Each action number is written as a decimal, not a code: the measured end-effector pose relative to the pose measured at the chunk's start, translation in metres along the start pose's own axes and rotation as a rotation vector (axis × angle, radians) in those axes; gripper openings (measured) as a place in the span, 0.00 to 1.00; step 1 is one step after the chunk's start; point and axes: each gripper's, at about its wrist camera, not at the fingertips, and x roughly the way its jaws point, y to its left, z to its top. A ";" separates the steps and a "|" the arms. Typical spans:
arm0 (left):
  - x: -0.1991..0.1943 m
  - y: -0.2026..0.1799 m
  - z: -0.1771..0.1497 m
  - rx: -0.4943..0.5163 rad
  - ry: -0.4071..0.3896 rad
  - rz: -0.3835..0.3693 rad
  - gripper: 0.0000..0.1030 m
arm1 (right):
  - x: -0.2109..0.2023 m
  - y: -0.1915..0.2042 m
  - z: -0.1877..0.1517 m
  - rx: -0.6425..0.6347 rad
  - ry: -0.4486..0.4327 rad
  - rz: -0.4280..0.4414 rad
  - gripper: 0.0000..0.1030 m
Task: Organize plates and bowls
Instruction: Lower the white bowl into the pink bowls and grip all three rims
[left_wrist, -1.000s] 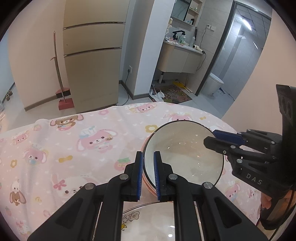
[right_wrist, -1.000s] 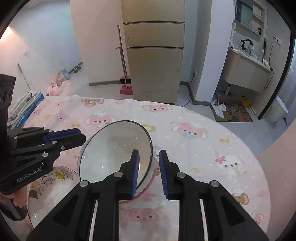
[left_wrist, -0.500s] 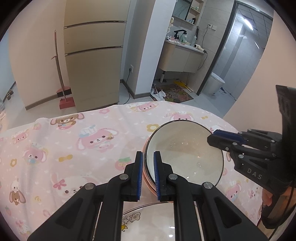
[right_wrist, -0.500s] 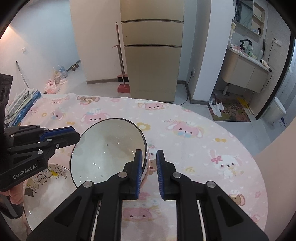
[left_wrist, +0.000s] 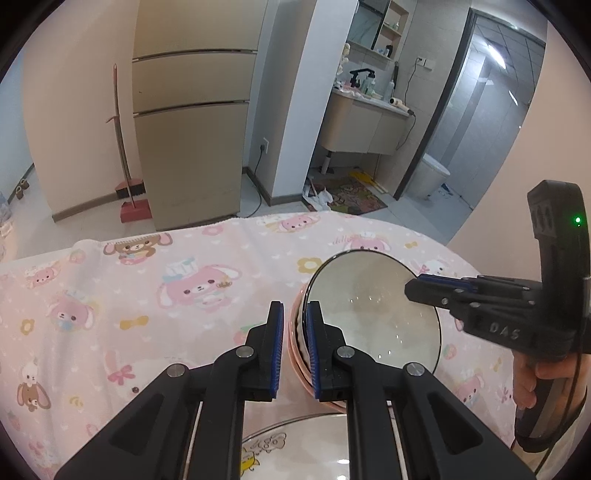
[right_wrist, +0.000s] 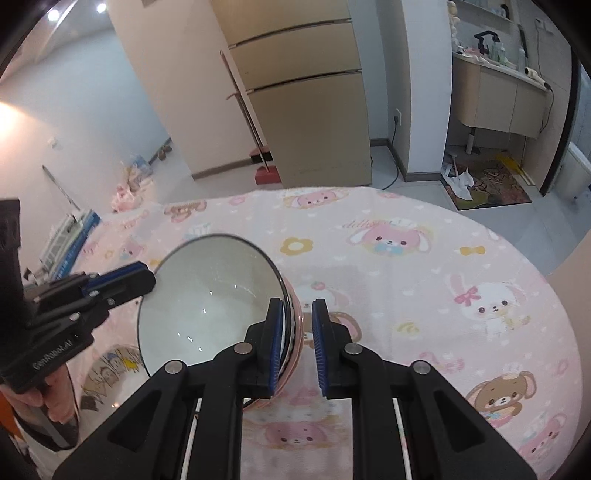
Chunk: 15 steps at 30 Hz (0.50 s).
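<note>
A white bowl with a dark rim (left_wrist: 373, 314) sits nested in a pink bowl (left_wrist: 295, 339) on the pink cartoon tablecloth; both show in the right wrist view, the white bowl (right_wrist: 210, 302) and the pink bowl (right_wrist: 293, 332). My left gripper (left_wrist: 295, 332) straddles the bowls' left rim with its jaws slightly apart. My right gripper (right_wrist: 297, 332) straddles the right rim, jaws parted and loose around the wall. A cartoon-printed plate (left_wrist: 295, 450) lies in front of the bowls, near my left gripper.
The round table's far edge (right_wrist: 369, 192) drops to a tiled floor. A beige fridge (left_wrist: 188, 122), a broom with red dustpan (left_wrist: 129, 199) and a bathroom doorway (left_wrist: 369, 147) stand beyond. The plate also shows in the right wrist view (right_wrist: 107, 373).
The bowls have come down from a tilt to rest level on the cloth. My right gripper's jaws have widened from the rim; my left gripper's jaws have also parted a little.
</note>
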 end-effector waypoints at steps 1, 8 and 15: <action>0.002 0.003 0.000 -0.012 -0.005 -0.013 0.12 | -0.001 -0.001 0.000 0.009 -0.007 0.004 0.18; 0.014 0.011 -0.002 -0.062 -0.002 -0.078 0.13 | -0.002 -0.007 0.002 0.058 -0.037 0.010 0.32; 0.018 0.010 -0.004 -0.054 -0.007 -0.057 0.17 | 0.021 -0.024 -0.002 0.162 -0.008 0.104 0.40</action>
